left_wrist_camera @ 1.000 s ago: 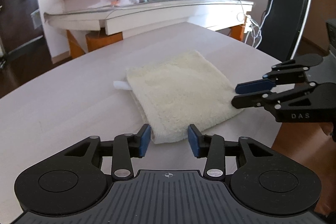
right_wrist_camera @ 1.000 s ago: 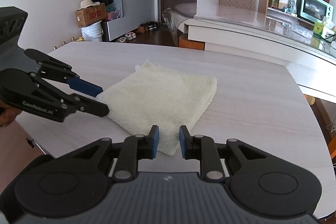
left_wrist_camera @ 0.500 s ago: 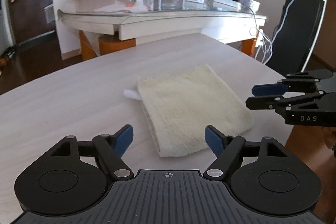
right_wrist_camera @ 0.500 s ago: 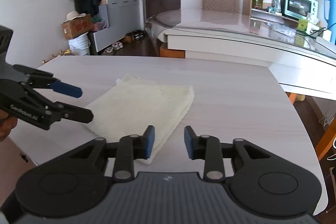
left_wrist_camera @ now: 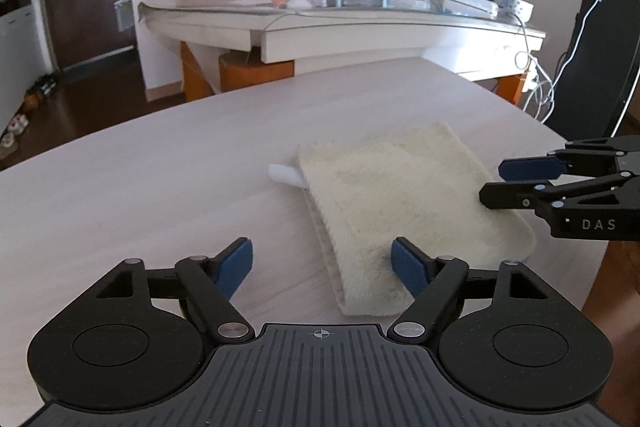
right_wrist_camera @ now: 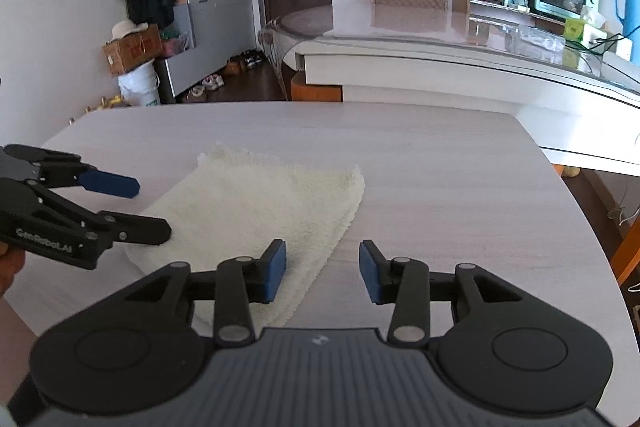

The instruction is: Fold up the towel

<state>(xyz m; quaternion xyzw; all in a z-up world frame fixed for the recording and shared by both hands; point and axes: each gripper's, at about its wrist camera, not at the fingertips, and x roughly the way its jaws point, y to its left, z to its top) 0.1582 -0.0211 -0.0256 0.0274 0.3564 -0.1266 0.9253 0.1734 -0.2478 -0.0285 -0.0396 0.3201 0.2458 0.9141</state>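
At centre of the left wrist frame, on the pale table (left_wrist_camera: 120, 195) | cream towel (left_wrist_camera: 400, 195) lies folded flat, layers stacked; looks soft, light, floppy, best pinched at a corner or layered edge | left gripper (left_wrist_camera: 322, 267) spread wide, low at near edge, empty | right gripper (right_wrist_camera: 322, 269) likewise released, empty, hovering just short of the towel

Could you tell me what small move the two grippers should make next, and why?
Probably draw both back off the table. The towel already lies flat in a neat stacked rectangle, its layered edge showing. The left gripper and right gripper are both open and hold nothing, so no fold seems left to make, though the towel's underside is hidden.
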